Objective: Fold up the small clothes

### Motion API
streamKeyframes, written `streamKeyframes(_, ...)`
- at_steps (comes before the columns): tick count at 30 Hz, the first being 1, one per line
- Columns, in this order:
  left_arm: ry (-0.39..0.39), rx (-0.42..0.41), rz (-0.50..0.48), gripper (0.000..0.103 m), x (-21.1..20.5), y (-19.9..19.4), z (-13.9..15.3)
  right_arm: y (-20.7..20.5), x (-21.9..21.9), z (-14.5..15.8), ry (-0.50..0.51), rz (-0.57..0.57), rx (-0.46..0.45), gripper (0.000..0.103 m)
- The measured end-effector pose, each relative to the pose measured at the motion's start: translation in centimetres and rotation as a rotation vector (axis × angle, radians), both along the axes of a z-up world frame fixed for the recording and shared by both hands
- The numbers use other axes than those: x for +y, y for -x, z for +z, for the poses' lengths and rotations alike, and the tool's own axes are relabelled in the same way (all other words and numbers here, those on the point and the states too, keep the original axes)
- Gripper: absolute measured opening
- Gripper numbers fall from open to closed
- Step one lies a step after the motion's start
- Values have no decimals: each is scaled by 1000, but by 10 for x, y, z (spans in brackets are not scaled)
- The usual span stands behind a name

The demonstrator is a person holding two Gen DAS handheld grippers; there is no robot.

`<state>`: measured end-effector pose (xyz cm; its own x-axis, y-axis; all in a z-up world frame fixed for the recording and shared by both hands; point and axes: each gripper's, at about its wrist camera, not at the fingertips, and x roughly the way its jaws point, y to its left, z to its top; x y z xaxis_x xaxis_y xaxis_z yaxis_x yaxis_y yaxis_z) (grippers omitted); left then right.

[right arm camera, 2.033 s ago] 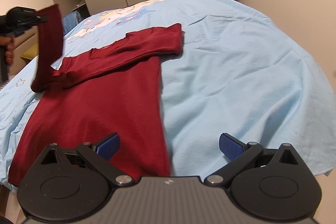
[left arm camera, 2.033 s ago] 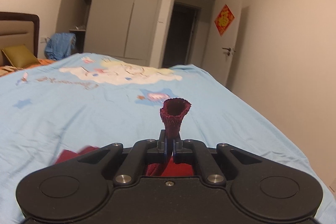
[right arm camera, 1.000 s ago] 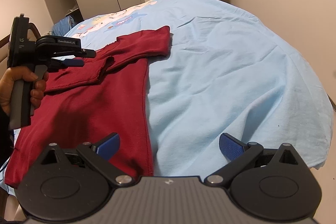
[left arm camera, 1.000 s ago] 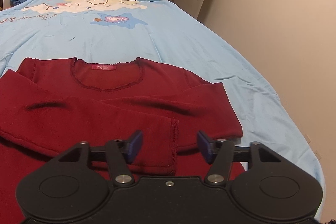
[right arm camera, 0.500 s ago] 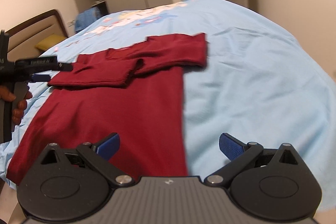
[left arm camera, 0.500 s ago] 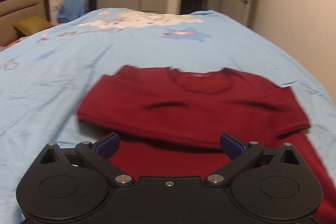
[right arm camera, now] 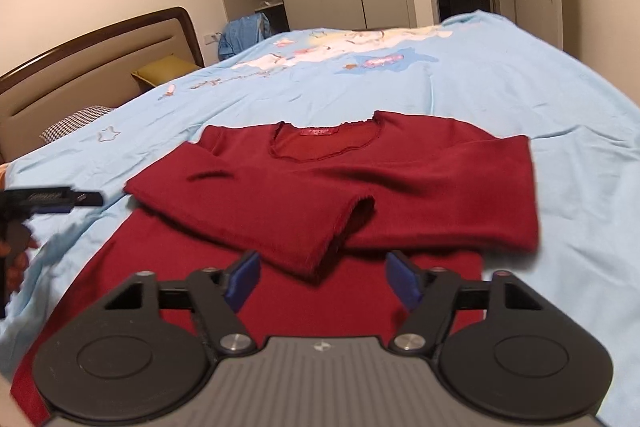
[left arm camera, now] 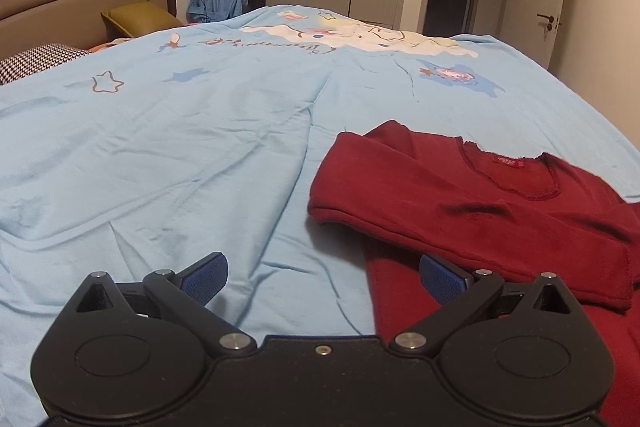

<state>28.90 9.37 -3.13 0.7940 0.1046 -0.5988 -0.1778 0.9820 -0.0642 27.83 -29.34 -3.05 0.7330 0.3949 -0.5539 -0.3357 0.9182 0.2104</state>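
Sweater [right arm camera: 304, 211] lay flat on the bedsheet [left arm camera: 160, 155], sleeves folded across; my right gripper [right arm camera: 322, 281] gaped over it, my left gripper [left arm camera: 322, 279] wide, straddling its edge.

One dark red long-sleeved top [right arm camera: 320, 187] lies at centre frame on my one blue sheet [right arm camera: 480, 87]. Two grippers: my left [left arm camera: 322, 277] and right [right arm camera: 322, 277]. Upper left: one olive cushion [right arm camera: 164, 71], one checked pillow [right arm camera: 76, 121].
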Motion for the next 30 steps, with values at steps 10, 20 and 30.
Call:
streamKeyframes(10, -127, 22, -20, 90, 1, -18, -24, -63, 14, -17, -41, -20, 96, 9)
streamKeyframes(20, -184, -56, -36, 74, -6, -55, -26, -67, 3, 12, -2, -65, -51, 2)
streamKeyframes(30, -213, -114, -53, 12, -11, -59, -21, -74, 5, 25, 35, -43, -87, 2)
